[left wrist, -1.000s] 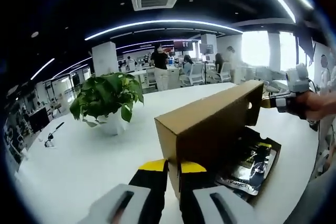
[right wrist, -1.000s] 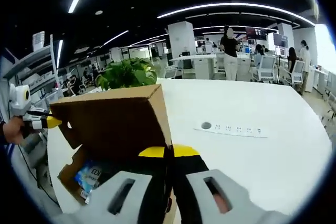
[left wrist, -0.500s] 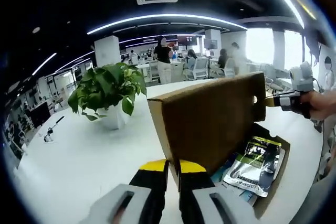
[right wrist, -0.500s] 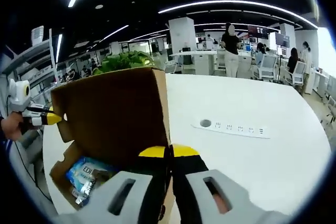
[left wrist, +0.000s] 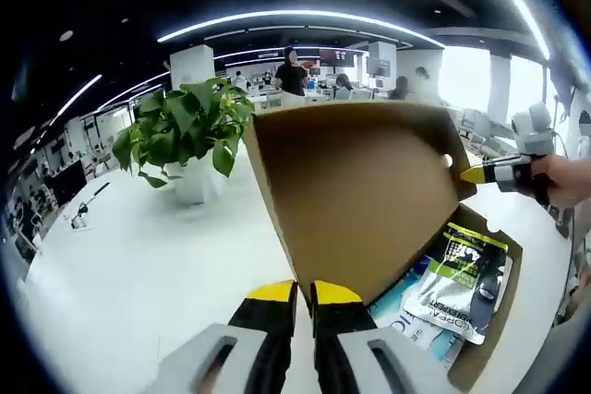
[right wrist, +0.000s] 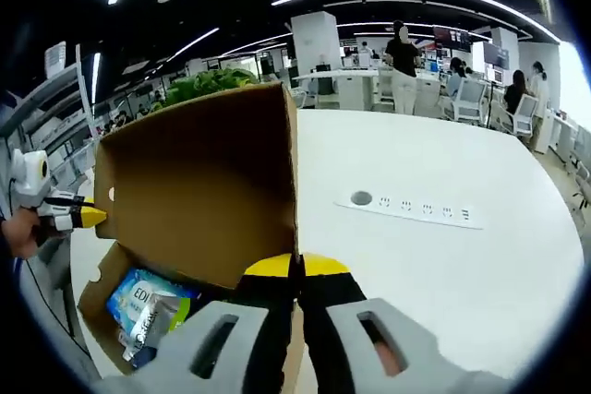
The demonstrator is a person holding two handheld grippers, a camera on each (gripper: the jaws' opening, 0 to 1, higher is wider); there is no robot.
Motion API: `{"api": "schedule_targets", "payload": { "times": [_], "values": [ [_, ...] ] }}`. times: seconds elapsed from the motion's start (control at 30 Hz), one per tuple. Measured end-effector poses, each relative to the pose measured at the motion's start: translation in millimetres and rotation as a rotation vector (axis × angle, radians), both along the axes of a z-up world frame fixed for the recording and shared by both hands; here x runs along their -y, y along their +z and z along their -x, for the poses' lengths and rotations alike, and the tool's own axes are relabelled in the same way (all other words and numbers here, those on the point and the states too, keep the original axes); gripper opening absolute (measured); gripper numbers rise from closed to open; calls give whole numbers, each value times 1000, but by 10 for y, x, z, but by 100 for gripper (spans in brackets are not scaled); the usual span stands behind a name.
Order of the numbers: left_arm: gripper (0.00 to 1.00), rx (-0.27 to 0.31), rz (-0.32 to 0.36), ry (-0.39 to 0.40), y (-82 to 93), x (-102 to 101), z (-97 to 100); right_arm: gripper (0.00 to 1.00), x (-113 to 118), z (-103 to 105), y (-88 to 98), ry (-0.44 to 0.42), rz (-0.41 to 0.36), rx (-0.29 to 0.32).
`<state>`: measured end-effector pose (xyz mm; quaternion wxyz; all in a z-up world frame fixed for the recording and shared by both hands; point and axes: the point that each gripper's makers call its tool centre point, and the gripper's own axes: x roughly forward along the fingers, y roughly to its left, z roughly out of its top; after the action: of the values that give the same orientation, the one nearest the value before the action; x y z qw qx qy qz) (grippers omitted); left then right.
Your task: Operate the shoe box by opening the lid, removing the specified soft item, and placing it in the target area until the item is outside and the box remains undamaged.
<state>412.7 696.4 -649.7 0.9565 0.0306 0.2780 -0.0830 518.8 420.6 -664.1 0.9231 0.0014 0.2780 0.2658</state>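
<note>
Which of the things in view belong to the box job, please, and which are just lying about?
Job:
- shoe box
- lid, raised
- soft packets inside
- left gripper
- right gripper

Lying about:
- potted plant
- power strip
- white table

1. Box lid (left wrist: 360, 196): plain brown cardboard.
2. Packets (left wrist: 462, 274): black-green and blue-white.
3. Jaw tips: yellow on black.
4. Plant (left wrist: 185, 126): green, in a white pot.
5. Table (right wrist: 443, 265): white.

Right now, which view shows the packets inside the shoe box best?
The left gripper view: the lifted lid leaves the packets exposed in the shoe box. The right gripper view catches the packets at the lower left, partly under the lid.
</note>
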Motion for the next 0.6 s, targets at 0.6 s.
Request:
{"api": "schedule_targets", "payload": {
  "times": [0.6],
  "values": [
    [7, -61, 29, 52, -158, -74, -174, 1, -48, -89, -320, -54, -47, -130]
  ]
}}
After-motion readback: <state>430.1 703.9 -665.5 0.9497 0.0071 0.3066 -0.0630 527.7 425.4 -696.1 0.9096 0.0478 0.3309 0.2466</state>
